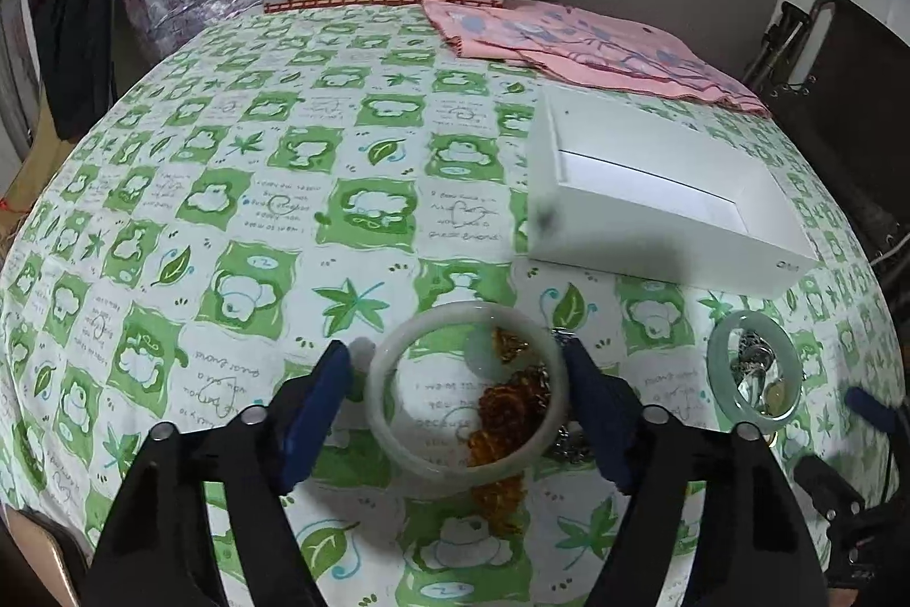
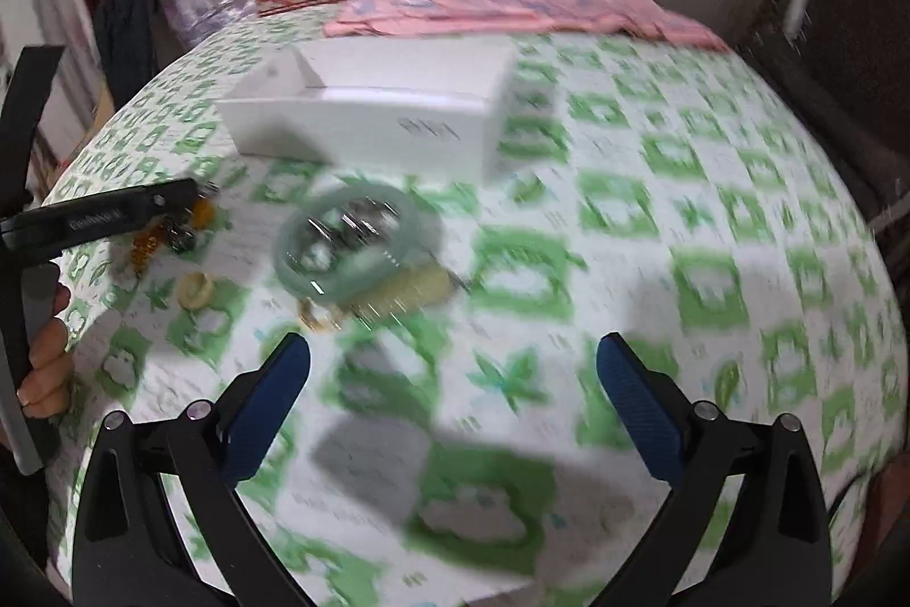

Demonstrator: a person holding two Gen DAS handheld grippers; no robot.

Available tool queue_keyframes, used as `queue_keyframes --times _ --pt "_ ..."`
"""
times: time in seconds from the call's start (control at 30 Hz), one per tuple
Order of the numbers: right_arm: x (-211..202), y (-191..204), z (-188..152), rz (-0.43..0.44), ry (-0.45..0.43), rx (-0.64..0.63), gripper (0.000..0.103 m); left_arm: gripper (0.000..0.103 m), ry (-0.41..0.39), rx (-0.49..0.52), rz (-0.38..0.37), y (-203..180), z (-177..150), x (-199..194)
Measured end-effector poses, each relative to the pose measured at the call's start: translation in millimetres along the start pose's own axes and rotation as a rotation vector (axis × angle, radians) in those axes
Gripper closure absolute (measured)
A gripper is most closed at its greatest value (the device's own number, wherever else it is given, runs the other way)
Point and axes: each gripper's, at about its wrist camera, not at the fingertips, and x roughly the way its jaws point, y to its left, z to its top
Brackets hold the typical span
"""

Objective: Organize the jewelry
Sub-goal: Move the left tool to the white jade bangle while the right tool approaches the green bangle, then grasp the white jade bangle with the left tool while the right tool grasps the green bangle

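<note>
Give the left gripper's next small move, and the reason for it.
Probably close the left gripper: its blue fingers stand open on either side of the pale whitish-green jade bangle, not visibly touching it, and the open white cardboard box sits just beyond.

A bangle [image 1: 463, 388] lies before the box [image 1: 654, 203], a second bangle [image 1: 753, 371] to its right, seemingly ringing small pieces.

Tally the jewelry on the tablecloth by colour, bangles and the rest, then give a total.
Pale whitish stone bangle, between the left gripper fingers: 1
Translucent green bangle: 1
Amber bead strand: 1
Silver metal pieces inside the green bangle, too blurred to separate: 1 cluster
Small cream ring: 1
Total: 5
</note>
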Motion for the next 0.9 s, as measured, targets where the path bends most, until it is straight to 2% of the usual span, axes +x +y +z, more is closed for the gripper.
queue_keyframes --times 0.1,0.2,0.4,0.57,0.6,0.63,0.77,0.9 --pt "2.5 20.7 18.6 0.015 -0.038 -0.085 0.014 0.03 0.008 -0.013 -0.019 2.2 1.0 1.0" --pt "17.3 33.2 30.0 0.012 -0.026 -0.127 0.018 0.03 0.014 -0.023 -0.035 5.2 0.8 0.4" --pt "44.5 28.5 37.4 0.068 0.044 -0.079 0.022 0.03 0.016 -0.009 -0.032 3.4 -0.2 -0.1" --pt "45.0 34.4 36.2 0.062 0.04 -0.105 0.022 0.027 0.019 0.003 -0.029 0.2 -0.9 0.4" --pt "44.2 36.7 35.6 0.058 0.035 -0.109 0.03 0.027 0.019 0.008 -0.03 -1.0 -1.2 0.2" --pt "42.6 37.7 35.4 0.06 0.02 -0.119 0.034 0.027 0.018 0.012 -0.031 -1.7 -1.9 -0.1" --pt "38.8 32.0 33.3 0.075 0.012 -0.098 0.034 0.034 0.005 0.028 -0.038 -4.8 -2.8 -2.4" --pt "36.8 25.7 33.1 0.096 0.007 -0.074 0.034 0.034 0.006 0.031 -0.043 -5.7 -3.9 -2.0"
